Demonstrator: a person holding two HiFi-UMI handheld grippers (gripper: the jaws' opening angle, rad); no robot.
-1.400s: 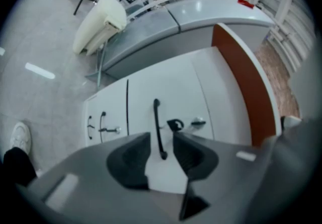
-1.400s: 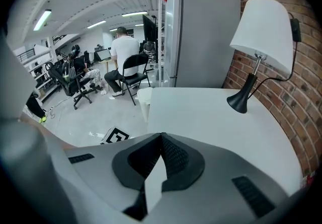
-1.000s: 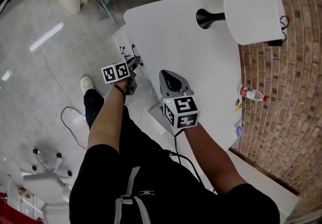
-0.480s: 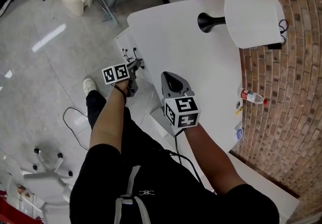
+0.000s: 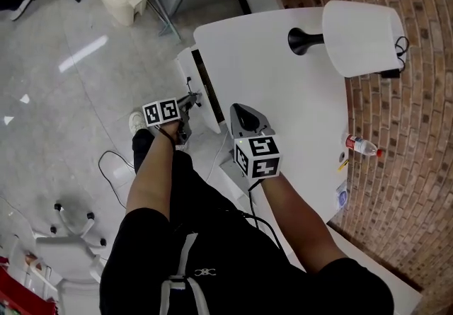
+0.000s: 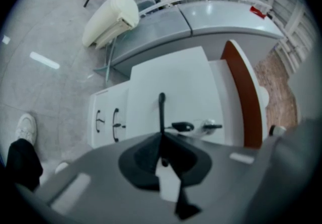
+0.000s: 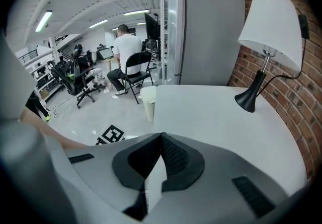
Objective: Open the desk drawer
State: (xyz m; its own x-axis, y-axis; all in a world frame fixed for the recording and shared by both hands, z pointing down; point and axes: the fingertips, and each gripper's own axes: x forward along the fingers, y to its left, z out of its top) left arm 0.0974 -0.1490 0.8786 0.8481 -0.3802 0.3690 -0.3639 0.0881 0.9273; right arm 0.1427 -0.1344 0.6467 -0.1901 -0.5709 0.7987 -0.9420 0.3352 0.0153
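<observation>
Left gripper [image 5: 192, 100] sits at the front edge of the white desk [image 5: 283, 94]. Its jaws have just closed and now stand narrow, pinching the dark bar handle [image 6: 161, 107] of the drawer [image 5: 185, 73]. The drawer stands partly out, with a dark gap between its white front and the desk top. Right gripper [image 5: 243, 115] hangs over the desk top near that edge, jaws pressed together with nothing between them. White-shaded lamp [image 5: 354, 34] stands on the desk's far side, well apart from both grippers.
</observation>
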